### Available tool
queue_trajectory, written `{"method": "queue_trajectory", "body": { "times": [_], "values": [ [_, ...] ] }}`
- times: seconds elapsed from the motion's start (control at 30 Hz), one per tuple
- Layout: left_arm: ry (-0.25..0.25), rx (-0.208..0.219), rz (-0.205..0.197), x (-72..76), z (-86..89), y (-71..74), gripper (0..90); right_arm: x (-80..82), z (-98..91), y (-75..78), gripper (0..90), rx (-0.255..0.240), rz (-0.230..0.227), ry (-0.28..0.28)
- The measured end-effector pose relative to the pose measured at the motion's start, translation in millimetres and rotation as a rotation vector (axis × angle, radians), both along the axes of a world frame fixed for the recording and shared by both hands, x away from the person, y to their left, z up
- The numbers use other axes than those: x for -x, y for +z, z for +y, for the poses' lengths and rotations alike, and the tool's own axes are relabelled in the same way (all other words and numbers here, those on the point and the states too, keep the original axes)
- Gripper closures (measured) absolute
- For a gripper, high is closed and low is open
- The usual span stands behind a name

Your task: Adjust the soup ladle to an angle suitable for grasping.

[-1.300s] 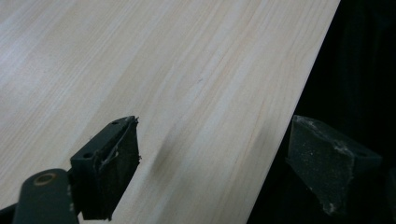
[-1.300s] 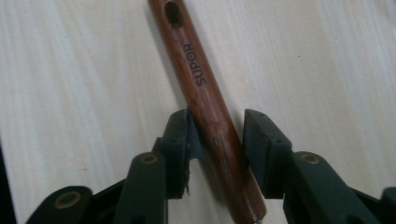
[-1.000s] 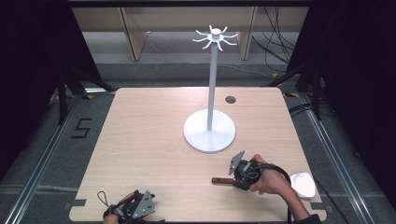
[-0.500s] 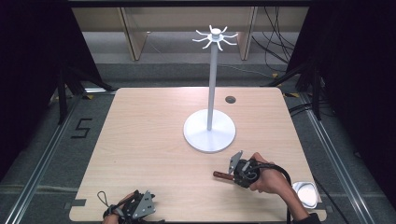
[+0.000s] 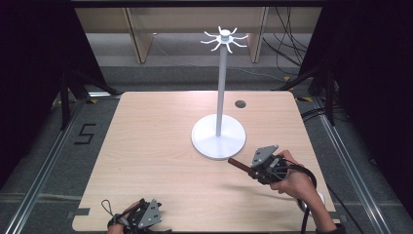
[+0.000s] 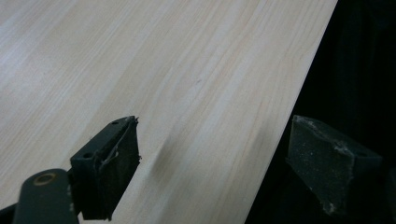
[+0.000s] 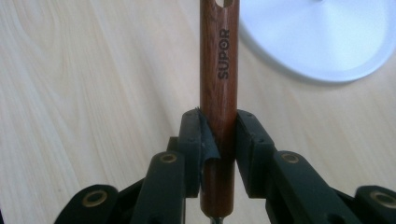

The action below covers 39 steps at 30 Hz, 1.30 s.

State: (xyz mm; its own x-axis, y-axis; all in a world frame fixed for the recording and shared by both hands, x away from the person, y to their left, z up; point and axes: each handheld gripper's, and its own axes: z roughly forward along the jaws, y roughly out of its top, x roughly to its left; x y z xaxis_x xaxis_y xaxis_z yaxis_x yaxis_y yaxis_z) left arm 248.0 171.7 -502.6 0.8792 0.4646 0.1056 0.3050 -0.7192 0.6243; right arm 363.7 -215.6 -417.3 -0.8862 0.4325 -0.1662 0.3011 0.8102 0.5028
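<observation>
Gripping the wooden handle (image 7: pixel 219 88) w/ your right tongs (image 7: pixel 218 135), you've got it clenched near its butt end, the shaft poking toward the white stand base (image 5: pixel 218 139) and looking clear of the worktop (image 5: pixel 156 146). Rigid, smooth lacquered wood, so prob. slippery; the metal end shows by your wrist, head shape hard to make out, likely tail-heavy. Pinch closer to that end, pads flat on the sides. Left tongs (image 6: pixel 210 163) are released, nothing btwn them, at the worktop's near edge.

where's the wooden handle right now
In the high view the wooden handle is clamped in the right gripper, at the table's near right, just beside the white stand's round base.
</observation>
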Motion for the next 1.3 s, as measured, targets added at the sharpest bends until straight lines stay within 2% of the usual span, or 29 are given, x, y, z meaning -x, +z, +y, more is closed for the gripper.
{"method": "queue_trajectory", "body": {
  "times": [0.07, 0.13, 0.17, 0.3, 0.37, 0.4, 0.43, 0.53, 0.6, 0.7, 0.83, 1.0, 1.03, 1.1, 1.13, 1.2, 1.23, 1.3],
  "values": [
    [0.0, 0.0, 0.0, 0.0, 0.1, 0.1, 15.9, 1.6, -5.9, 6.8, 74.2, -0.056, -0.03, -0.04],
    [0.0, 0.0, 0.0, 0.0, 0.1, 0.0, 15.9, 2.0, -11.5, 13.6, 74.2, -0.083, -0.058, -0.042],
    [0.001, 0.0, 0.001, 0.0, 0.1, 0.0, 15.9, 1.1, -15.8, 16.6, 74.2, -0.095, -0.087, -0.036],
    [-0.001, 0.0, 0.001, 0.1, 0.0, 0.0, 15.9, 4.0, -29.3, 29.9, 74.2, -0.19, -0.097, -0.073],
    [-0.001, -0.001, 0.002, 0.1, 0.0, -0.1, 15.9, 4.7, -32.9, 33.2, 74.2, -0.205, -0.102, -0.082],
    [0.0, 0.0, 0.001, 0.0, 0.0, 0.0, 15.9, 5.2, -40.5, 39.7, 74.2, -0.237, -0.1, -0.078],
    [0.0, 0.0, 0.001, 0.0, 0.0, 0.0, 15.9, 5.2, -40.5, 39.7, 74.2, -0.237, -0.1, -0.078],
    [0.0, -0.001, 0.002, -0.1, 0.0, -0.1, 15.9, 8.0, -53.7, 50.5, 74.2, -0.301, -0.121, -0.096],
    [-0.001, -0.001, 0.004, -0.1, 0.0, -0.2, 15.9, 9.5, -59.8, 55.6, 74.2, -0.32, -0.118, -0.098],
    [-0.002, -0.002, 0.007, 0.0, -0.2, -0.4, 15.9, 11.2, -67.5, 61.6, 74.2, -0.356, -0.143, -0.092],
    [-0.002, -0.003, 0.006, -0.2, 0.0, -0.3, 15.9, 15.0, -75.2, 67.8, 74.2, -0.414, -0.163, -0.112],
    [0.001, -0.003, 0.004, -0.2, 0.2, -0.1, 15.9, 16.7, -84.3, 75.6, 74.2, -0.452, -0.177, -0.094],
    [0.007, -0.003, -0.004, -0.1, 0.0, -0.3, 15.9, 18.7, -84.9, 76.5, 74.2, -0.47, -0.175, -0.108],
    [0.01, 0.003, -0.002, -0.5, -0.5, -0.9, 15.9, 18.9, -88.4, 79.2, 74.2, -0.49, -0.203, -0.096],
    [0.006, 0.013, 0.01, 0.2, -0.7, -0.9, 15.9, 21.1, -89.2, 80.4, 74.2, -0.507, -0.191, -0.105],
    [0.005, 0.012, 0.01, 0.3, -0.4, -0.7, 15.9, 20.8, -91.6, 82.2, 74.2, -0.512, -0.202, -0.096],
    [0.011, 0.002, -0.002, -0.9, 0.0, -0.9, 15.9, 21.4, -94.9, 85.1, 74.2, -0.534, -0.208, -0.091],
    [0.009, 0.002, 0.0, -1.1, 0.1, -1.1, 15.9, 21.6, -96.0, 85.8, 74.2, -0.55, -0.221, -0.096]
  ]
}}
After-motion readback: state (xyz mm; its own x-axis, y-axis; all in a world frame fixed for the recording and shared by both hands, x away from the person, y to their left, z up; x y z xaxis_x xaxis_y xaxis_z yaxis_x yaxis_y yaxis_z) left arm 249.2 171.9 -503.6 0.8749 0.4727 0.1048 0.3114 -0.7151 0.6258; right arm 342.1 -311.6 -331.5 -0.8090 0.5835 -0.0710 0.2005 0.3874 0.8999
